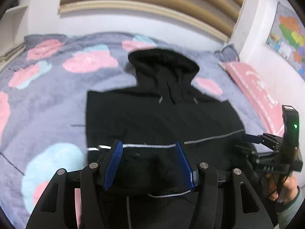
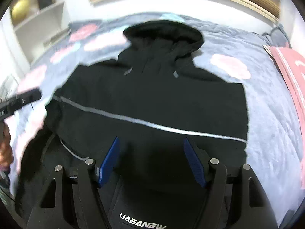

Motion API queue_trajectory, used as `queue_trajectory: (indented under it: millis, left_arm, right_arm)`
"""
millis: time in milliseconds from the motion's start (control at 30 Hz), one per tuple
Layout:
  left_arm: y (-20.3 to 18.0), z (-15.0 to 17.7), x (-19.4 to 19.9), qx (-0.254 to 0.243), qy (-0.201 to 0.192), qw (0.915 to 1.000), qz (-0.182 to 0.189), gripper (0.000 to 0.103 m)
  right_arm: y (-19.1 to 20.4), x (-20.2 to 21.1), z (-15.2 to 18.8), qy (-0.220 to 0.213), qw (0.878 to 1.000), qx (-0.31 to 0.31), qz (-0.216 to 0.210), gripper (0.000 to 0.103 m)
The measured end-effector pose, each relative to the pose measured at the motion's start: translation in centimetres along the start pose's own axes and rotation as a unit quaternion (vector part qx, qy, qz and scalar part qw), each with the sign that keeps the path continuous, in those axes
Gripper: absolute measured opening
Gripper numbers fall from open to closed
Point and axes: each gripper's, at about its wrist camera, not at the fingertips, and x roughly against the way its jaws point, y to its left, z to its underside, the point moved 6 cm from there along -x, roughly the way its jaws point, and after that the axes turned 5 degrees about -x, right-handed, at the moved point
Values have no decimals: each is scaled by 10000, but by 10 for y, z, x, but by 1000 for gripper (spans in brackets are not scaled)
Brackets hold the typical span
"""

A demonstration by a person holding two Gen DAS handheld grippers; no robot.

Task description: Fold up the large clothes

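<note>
- The black hooded jacket (image 2: 152, 95) lay spread on the bed's patterned blanket (image 1: 47, 99), hood (image 1: 164, 61) toward the far wall, its sides already turned in so the body formed a rough rectangle; the lower part sat bunched under both tools.
- The left tool (image 1: 148, 164) stood with its blue pads apart and nothing pinched between them; the right tool (image 2: 152, 164) was likewise wide and empty above the hem; neither had any hold on the cloth.
- The likely trouble, as I judged it: a grasp taken at the near hem could catch only the top layer, so the tucked sides would slide out as the fold was lifted.
- If the two tools closed at uneven spots along the hem, the fold would probably land skewed across the grey stripe (image 2: 133, 118).
- The fuzzy blanket could drag on the jacket and rumple it; the pink pillow (image 1: 255, 91) lay near enough on the right to snag a wide swing.
</note>
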Motion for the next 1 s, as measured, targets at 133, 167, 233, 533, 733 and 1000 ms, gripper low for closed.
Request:
queue_trajectory:
  millis: [133, 167, 233, 533, 733, 1000]
  left_arm:
    - [25, 36, -69, 178, 788, 9964, -259, 58]
    - [23, 39, -78, 77, 890, 9956, -285, 58]
    - [18, 39, -85, -246, 827, 9951, -478, 58]
    - [15, 22, -42, -21, 799, 9966, -183, 58]
    - [-7, -42, 28, -320, 535, 9980, -123, 58]
    - [-21, -125, 91, -347, 344, 9988, 30, 58]
  right_arm:
    - [-11, -42, 22, 315, 9993, -170, -103, 73]
    - [-13, -44, 23, 276, 9992, -219, -209, 73]
    - [-16, -46, 23, 228, 9987, -339, -309, 73]
    - [-23, -17, 20, 456, 9966, -562, -396, 75]
    - [-28, 58, -25, 329, 9961, -704, -417, 75]
    - [-33, 145, -103, -94, 9948, -946, -370, 75]
